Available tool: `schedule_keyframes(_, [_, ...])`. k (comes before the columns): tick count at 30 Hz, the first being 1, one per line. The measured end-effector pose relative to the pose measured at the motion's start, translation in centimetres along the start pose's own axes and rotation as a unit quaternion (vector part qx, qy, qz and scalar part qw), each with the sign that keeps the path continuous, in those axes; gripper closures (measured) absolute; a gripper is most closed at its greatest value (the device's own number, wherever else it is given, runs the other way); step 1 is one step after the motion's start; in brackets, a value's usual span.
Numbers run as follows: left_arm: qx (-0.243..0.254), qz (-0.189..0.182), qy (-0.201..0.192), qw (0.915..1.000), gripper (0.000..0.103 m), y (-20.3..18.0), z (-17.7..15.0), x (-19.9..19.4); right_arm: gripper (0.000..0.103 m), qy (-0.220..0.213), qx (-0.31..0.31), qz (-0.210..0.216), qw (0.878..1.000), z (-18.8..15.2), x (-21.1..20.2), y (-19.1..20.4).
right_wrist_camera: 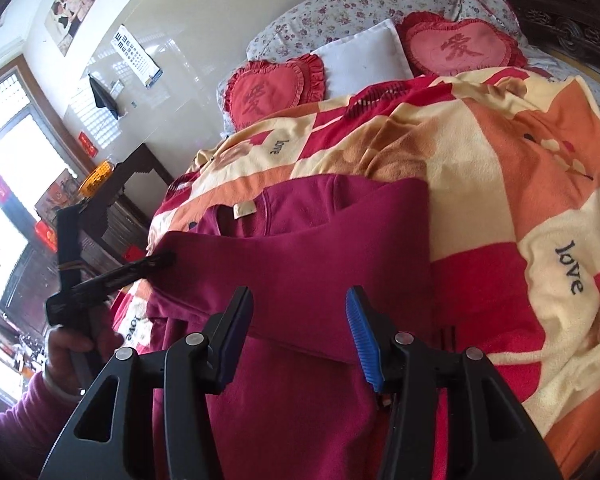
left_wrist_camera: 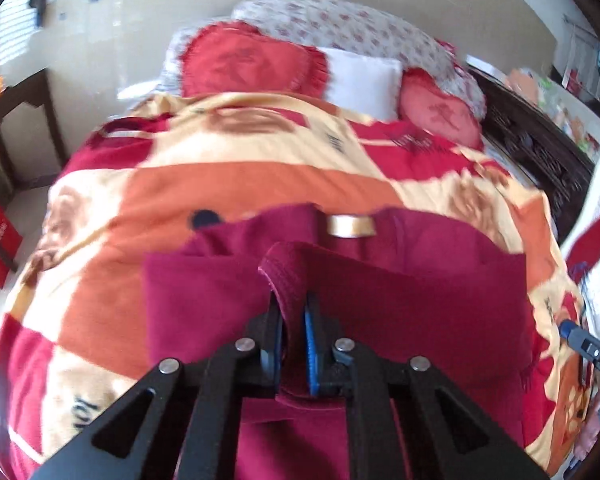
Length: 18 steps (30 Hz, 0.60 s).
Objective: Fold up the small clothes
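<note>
On the orange-and-red checked fleece blanket: soft, limp maroon knit garment, left gripper pinched tight on a bunched hem edge, right gripper half-open, empty above it, best taken at corners.

Both views are lit by daylight. In the right wrist view the window, left of the bed, is blown out to white, and glare is thrown on the glossy wall beside it. The bed is evenly and brightly lit, with soft shadows in its folds. The left wrist view is smeared by motion blur. Strong fisheye bending and dark vignetted corners are seen in both.
</note>
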State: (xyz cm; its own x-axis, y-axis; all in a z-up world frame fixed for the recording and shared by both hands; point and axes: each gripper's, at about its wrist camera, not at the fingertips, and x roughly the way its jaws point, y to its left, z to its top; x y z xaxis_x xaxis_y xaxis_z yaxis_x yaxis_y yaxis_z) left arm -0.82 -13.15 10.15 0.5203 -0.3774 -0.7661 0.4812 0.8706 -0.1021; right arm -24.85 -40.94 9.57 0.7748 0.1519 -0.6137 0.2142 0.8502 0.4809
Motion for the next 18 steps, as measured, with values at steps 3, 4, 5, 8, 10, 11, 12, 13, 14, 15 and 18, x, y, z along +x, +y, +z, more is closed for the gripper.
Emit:
schedule_keyframes(3, [-0.017, 0.020, 0.018, 0.9995, 0.094, 2.9, -0.6, 0.6, 0.068, -0.009, -0.002, -0.030, 0.999, 0.6, 0.4, -0.5])
schedule_keyframes(4, [-0.019, 0.027, 0.027, 0.9991, 0.094, 3.3, -0.9, 1.0, 0.068, -0.008, -0.003, -0.049, 0.999, 0.8, 0.9, -0.7])
schedule_keyframes(5, [-0.022, 0.031, 0.037, 0.9986, 0.094, 3.7, -1.4, 1.5, 0.067, -0.002, -0.003, -0.065, 0.998, 1.0, 1.6, -0.9])
schedule_keyframes(8, [-0.033, 0.034, 0.054, 0.9974, 0.093, 4.5, -2.3, 2.4, 0.065, 0.023, -0.010, -0.089, 0.996, 2.0, 4.0, -1.4])
schedule_keyframes(10, [-0.032, 0.036, 0.055, 0.9973, 0.092, 4.6, -2.5, 2.7, 0.061, 0.034, -0.011, -0.109, 0.993, 2.9, 6.0, -2.1])
schedule_keyframes(11, [-0.029, 0.038, 0.056, 0.9973, 0.092, 4.5, -2.6, 2.7, 0.060, 0.040, -0.008, -0.115, 0.993, 3.2, 6.9, -2.5])
schedule_keyframes(12, [-0.024, 0.041, 0.055, 0.9974, 0.091, 4.4, -2.5, 2.7, 0.061, 0.050, -0.004, -0.117, 0.992, 3.5, 8.0, -3.0])
schedule_keyframes(13, [-0.020, 0.043, 0.053, 0.9975, 0.091, 4.3, -2.5, 2.7, 0.067, 0.070, -0.003, -0.111, 0.991, 3.8, 9.2, -3.4])
schedule_keyframes(14, [-0.020, 0.041, 0.052, 0.9976, 0.090, 4.2, -2.4, 2.7, 0.096, 0.084, -0.007, -0.107, 0.991, 3.9, 10.0, -3.5])
schedule_keyframes(15, [-0.024, 0.035, 0.049, 0.9979, 0.089, 4.2, -2.3, 2.7, 0.103, 0.081, -0.023, -0.123, 0.989, 4.1, 10.1, -3.3])
schedule_keyframes(18, [-0.036, 0.035, 0.042, 0.9979, 0.089, 4.3, -2.1, 3.1, 0.103, 0.028, -0.033, -0.114, 0.992, 4.8, 8.0, -3.0])
